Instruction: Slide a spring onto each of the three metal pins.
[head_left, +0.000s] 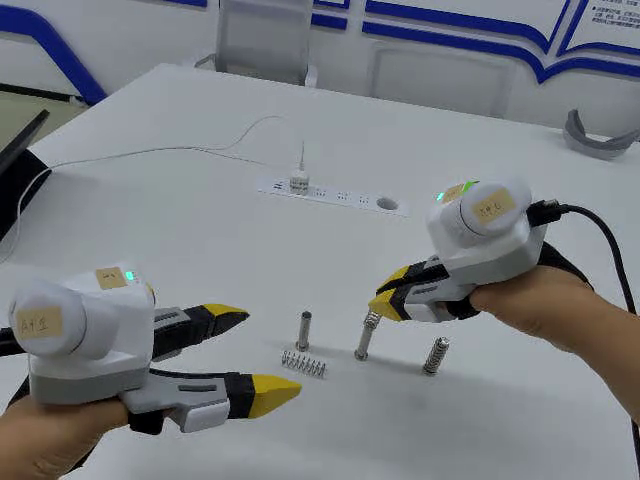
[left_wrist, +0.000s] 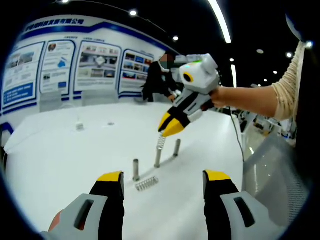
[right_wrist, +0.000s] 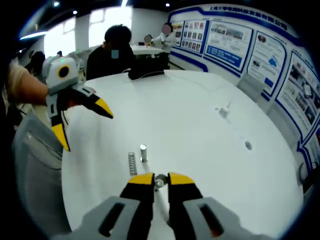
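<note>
Pinching the coiled spring (head_left: 371, 321) atop the middle pin (head_left: 362, 347), the right gripper (head_left: 386, 304) has its yellow-tipped fingers nearly closed, angled down and left from a hand (head_left: 530, 300). At near left, the left gripper (head_left: 250, 355) holds its fingers spread wide and empty. On the white counter (head_left: 200, 230) a bare pin (head_left: 304, 329) stands beside a loose spring (head_left: 303, 364); the right pin (head_left: 434, 356) wears one. The handwritten stickers (head_left: 38, 322) on the grippers are unreadable.

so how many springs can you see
3. A loose spring lies on the table beside the bare left pin; a second spring sits atop the middle pin in the right gripper; a third spring is on the right pin.
</note>
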